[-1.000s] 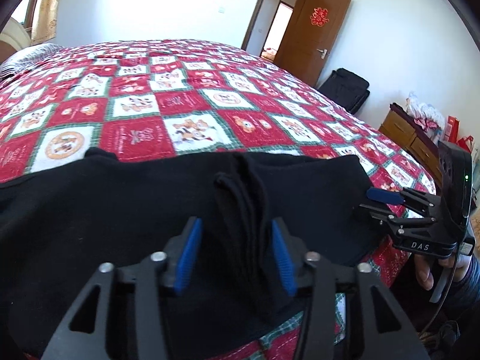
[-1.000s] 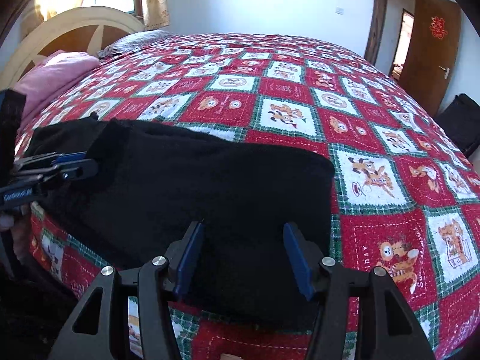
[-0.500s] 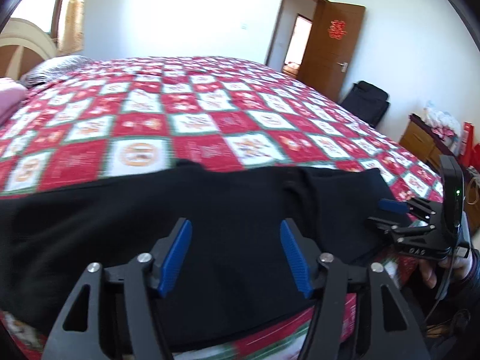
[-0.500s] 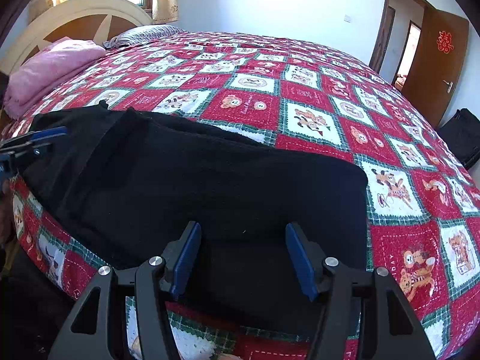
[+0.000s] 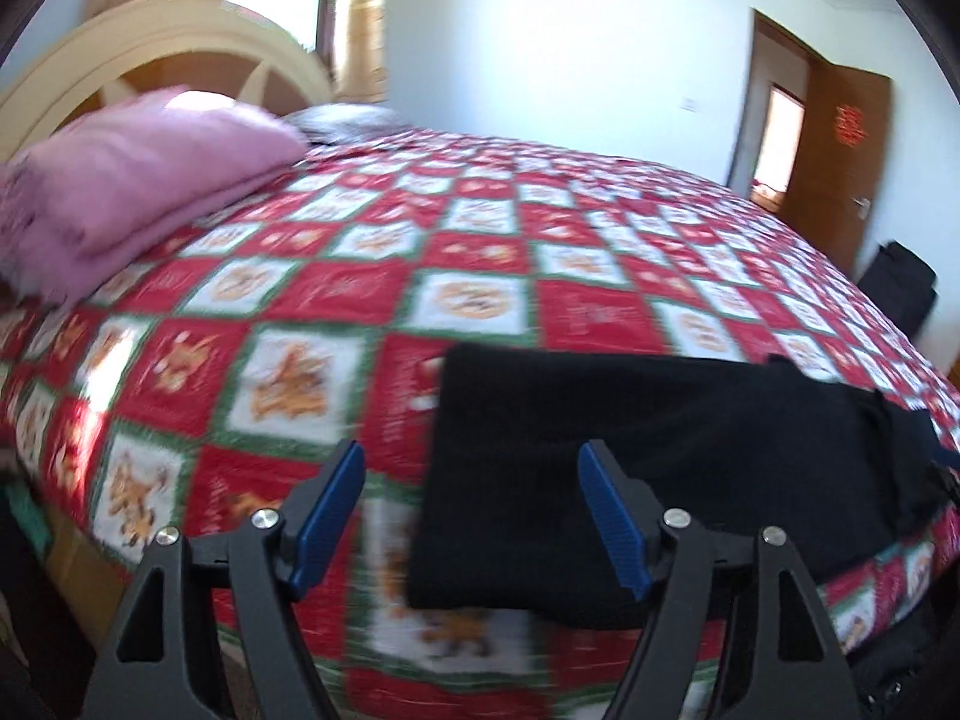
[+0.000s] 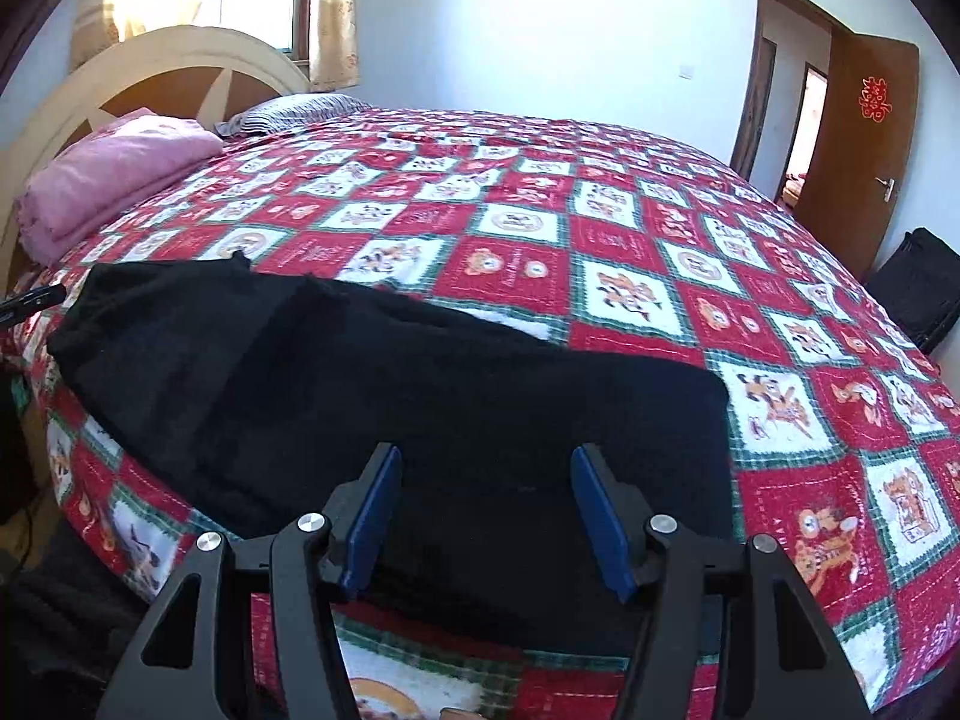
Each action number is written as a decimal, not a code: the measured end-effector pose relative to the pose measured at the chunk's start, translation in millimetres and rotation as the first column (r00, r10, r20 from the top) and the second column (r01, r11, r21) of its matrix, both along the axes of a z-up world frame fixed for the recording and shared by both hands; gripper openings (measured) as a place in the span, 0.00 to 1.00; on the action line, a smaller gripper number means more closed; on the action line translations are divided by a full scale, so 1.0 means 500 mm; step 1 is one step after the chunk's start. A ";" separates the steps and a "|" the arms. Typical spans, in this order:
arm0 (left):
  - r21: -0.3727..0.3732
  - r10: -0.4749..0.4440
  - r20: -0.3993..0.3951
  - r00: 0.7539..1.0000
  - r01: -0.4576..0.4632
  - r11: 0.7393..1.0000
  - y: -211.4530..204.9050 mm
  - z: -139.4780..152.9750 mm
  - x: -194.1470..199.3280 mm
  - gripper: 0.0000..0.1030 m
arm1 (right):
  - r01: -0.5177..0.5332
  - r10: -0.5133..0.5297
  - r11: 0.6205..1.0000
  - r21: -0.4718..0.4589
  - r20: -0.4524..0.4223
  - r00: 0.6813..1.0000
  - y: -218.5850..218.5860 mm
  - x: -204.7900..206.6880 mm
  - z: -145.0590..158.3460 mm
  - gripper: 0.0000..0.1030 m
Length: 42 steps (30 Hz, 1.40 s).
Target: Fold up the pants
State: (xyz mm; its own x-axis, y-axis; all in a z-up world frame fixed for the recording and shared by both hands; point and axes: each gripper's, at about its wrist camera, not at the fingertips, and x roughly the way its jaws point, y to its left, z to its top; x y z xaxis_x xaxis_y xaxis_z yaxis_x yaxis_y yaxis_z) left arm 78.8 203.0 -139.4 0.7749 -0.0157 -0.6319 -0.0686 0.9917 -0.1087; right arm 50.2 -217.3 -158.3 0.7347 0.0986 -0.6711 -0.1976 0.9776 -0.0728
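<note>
Black pants lie flat along the near edge of the bed, on a red, white and green patchwork quilt. In the left wrist view the pants show their left end, with a squared edge. My left gripper is open and empty over that left end, its right finger above the cloth. My right gripper is open and empty over the right end of the pants. The tip of the left gripper shows at the far left of the right wrist view.
A folded pink blanket and a striped pillow lie by the curved headboard. A brown door stands open at the right. A black bag leans on the wall beyond the bed.
My left gripper let go of a bunched fold of the pants, opened, and swung left to the pants' left end. My right gripper stayed open and drew back slightly.
</note>
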 end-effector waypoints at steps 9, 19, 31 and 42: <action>-0.063 -0.052 -0.032 0.998 0.050 0.997 0.002 -0.057 0.015 0.50 | -0.149 0.149 0.989 -0.004 -0.018 0.989 0.101 -0.005 -0.023 0.59; -0.125 -0.083 -0.023 0.996 0.080 0.989 0.018 -0.075 0.022 0.51 | -0.169 0.169 0.986 0.006 -0.044 0.985 0.131 -0.001 -0.044 0.59; -0.165 -0.136 0.056 0.989 0.144 0.976 0.004 -0.004 -0.007 0.22 | -0.130 0.131 0.991 0.024 -0.032 0.991 0.105 0.002 -0.034 0.59; -0.261 -0.264 0.253 0.931 0.328 0.908 -0.071 0.125 -0.049 0.20 | -0.032 0.033 0.997 0.077 -0.018 0.999 0.032 0.012 0.012 0.59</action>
